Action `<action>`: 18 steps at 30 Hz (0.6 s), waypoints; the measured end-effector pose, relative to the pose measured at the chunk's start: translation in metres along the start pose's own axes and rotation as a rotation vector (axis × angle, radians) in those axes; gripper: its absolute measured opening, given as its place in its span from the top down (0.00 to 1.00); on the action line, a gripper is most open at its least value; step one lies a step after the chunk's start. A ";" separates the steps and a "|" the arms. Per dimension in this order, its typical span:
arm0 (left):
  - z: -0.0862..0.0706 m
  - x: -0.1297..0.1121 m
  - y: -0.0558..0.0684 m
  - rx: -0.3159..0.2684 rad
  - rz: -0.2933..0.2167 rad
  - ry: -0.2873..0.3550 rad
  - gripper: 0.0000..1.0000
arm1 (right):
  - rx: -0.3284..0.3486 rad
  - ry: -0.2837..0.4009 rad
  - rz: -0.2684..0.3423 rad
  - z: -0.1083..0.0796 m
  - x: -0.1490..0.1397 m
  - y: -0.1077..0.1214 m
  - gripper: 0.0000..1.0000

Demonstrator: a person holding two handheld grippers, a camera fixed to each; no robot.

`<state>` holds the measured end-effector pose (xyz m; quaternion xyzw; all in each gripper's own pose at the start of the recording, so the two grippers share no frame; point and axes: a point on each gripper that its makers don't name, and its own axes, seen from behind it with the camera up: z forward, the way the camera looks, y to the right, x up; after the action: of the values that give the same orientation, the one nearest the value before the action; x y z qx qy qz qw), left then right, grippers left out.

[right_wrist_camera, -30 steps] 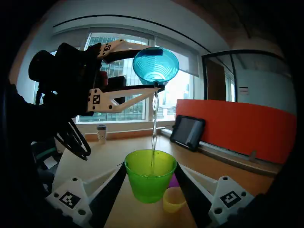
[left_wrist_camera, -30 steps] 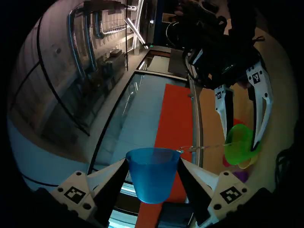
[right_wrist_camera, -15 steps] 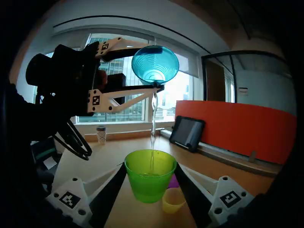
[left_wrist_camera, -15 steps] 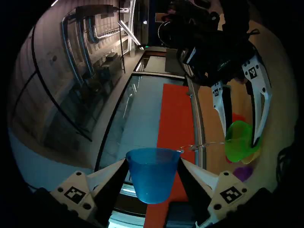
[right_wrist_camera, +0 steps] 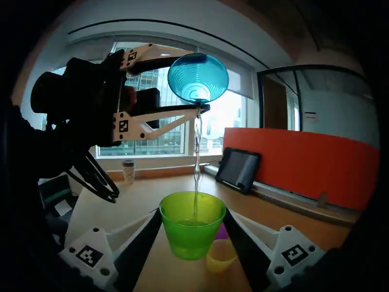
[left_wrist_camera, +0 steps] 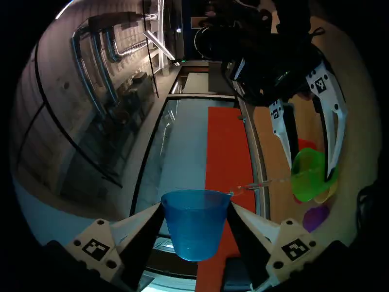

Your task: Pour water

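Wooden desk (right_wrist_camera: 146, 194) by the window (right_wrist_camera: 226, 117), mid-pour: left gripper (left_wrist_camera: 194, 210) clamps the tipped blue cup (right_wrist_camera: 198, 78) at 12 o'clock in the right gripper view, water stream (right_wrist_camera: 196, 155) drops into the green cup (right_wrist_camera: 192, 233) squeezed by the right gripper (right_wrist_camera: 193, 216) at 6, so next probably level it off once empty.

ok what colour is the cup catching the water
The receiving cup is lime green, clearest in the right gripper view.

- Small yellow cup (right_wrist_camera: 221, 255) on the tabletop (right_wrist_camera: 146, 194), just below the right gripper (right_wrist_camera: 192, 219).
- Purple cup (right_wrist_camera: 221, 232) behind it, mostly hidden.
- Dark tablet (right_wrist_camera: 238, 170) ahead-right, leaning near an orange partition (right_wrist_camera: 311, 165).
- Lidded cup (right_wrist_camera: 128, 170) ahead-left, under the windows (right_wrist_camera: 223, 117).
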<state>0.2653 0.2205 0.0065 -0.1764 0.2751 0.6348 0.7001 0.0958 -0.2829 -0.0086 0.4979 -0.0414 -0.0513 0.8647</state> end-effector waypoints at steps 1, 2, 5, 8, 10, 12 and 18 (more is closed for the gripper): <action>0.000 0.000 0.000 0.001 0.006 0.001 0.13 | 0.000 0.000 0.000 0.000 0.000 0.000 0.08; 0.000 0.001 0.000 0.002 0.012 0.002 0.13 | -0.001 0.000 0.000 0.000 0.000 0.000 0.08; 0.000 0.003 -0.001 0.006 0.031 0.005 0.13 | -0.003 0.002 0.000 0.000 0.000 0.001 0.08; 0.000 0.006 -0.001 0.009 0.050 0.011 0.13 | -0.004 0.005 -0.002 0.000 0.001 0.001 0.08; 0.000 0.007 -0.001 0.010 0.065 0.013 0.13 | -0.005 0.006 -0.002 0.000 0.002 0.001 0.08; 0.000 0.009 -0.001 0.010 0.085 0.015 0.13 | -0.006 0.007 -0.002 0.000 0.002 0.002 0.08; 0.002 0.011 0.000 0.012 0.154 0.018 0.13 | -0.008 0.009 -0.001 0.001 0.002 0.002 0.08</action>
<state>0.2660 0.2304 0.0008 -0.1564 0.2980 0.6836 0.6477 0.0975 -0.2828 -0.0065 0.4945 -0.0368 -0.0498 0.8670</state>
